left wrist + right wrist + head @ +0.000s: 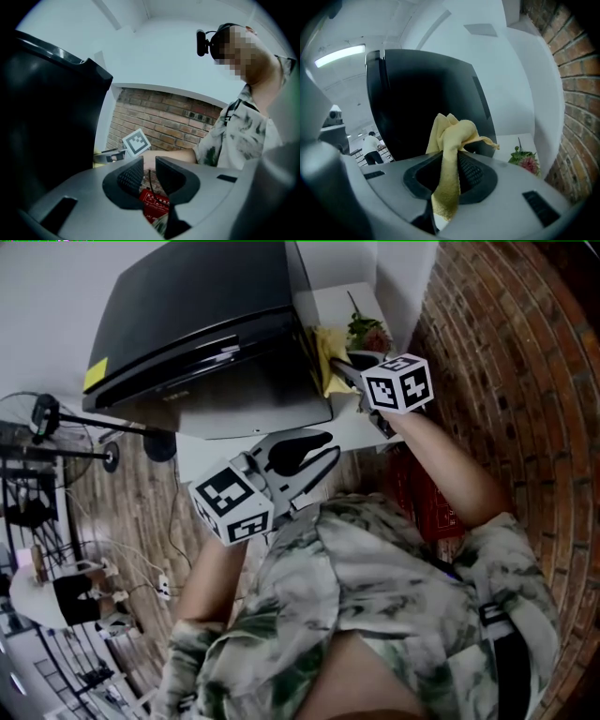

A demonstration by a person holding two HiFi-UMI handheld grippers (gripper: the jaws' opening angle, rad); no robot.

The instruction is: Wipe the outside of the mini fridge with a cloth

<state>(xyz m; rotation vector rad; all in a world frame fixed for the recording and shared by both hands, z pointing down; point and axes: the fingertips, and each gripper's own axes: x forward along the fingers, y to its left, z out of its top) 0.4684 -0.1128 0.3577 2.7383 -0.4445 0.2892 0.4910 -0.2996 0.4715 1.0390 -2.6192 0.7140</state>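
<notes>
One cloth [454, 133], clamped in right gripper [451, 159], points lengthwise at mini fridge [422, 93].

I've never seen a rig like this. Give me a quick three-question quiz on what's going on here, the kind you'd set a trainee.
1. Multiple choice: what is the right hand-held gripper gripping?
A. a sponge
B. a yellow cloth
C. a spray bottle

2. True or false: the left hand-held gripper is clamped on the door of the mini fridge.

3. Fill in the blank: on the white surface between the fridge and the brick wall there are some ____.

Key:
1. B.
2. False. Its jaws stand slightly apart with nothing between them.
3. flowers
</notes>
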